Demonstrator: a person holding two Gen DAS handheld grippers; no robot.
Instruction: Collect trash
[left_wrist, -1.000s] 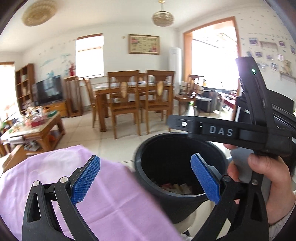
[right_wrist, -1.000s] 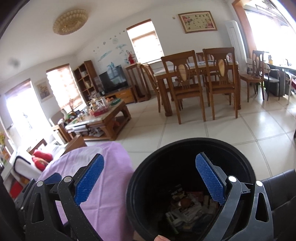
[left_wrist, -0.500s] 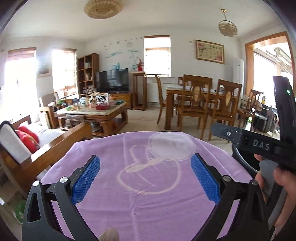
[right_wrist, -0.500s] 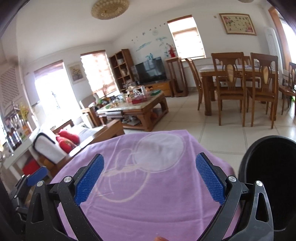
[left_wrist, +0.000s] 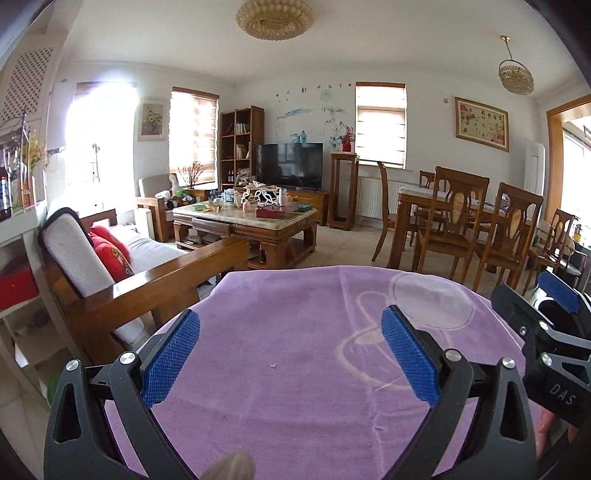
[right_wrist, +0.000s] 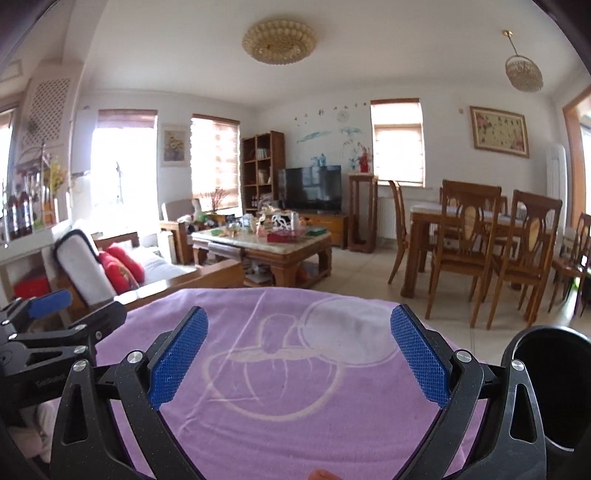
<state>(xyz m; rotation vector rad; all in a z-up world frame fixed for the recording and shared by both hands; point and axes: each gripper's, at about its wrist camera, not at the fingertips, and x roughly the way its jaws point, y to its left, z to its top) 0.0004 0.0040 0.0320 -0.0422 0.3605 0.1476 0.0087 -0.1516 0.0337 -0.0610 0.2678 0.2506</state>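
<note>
I am holding the left gripper (left_wrist: 290, 354) above the purple cloth (left_wrist: 295, 332), and its two blue pads are standing wide apart with nothing between them. The right gripper (right_wrist: 300, 356) is also hovering over this cloth, and its pads are spread apart and empty too. In the left wrist view I am seeing the right gripper at about 3 o'clock, and on its black body I am reading the white letters "DAS". In the right wrist view the left gripper is showing at 9 o'clock; a small grey marking is sitting on its body, but it is too blurred for me to read.

The black trash bin (right_wrist: 543, 373) is standing at about 4 o'clock in the right wrist view, just beside the edge of the cloth, and I am not able to see its inside. On the cloth I am noticing only a pale printed drawing with a white circle (right_wrist: 347, 336).

At 12 o'clock a wooden coffee table (left_wrist: 255, 225) is carrying many small things, and a framed picture (left_wrist: 482, 123) with some characters is hanging at about 2 o'clock, too small to read.
</note>
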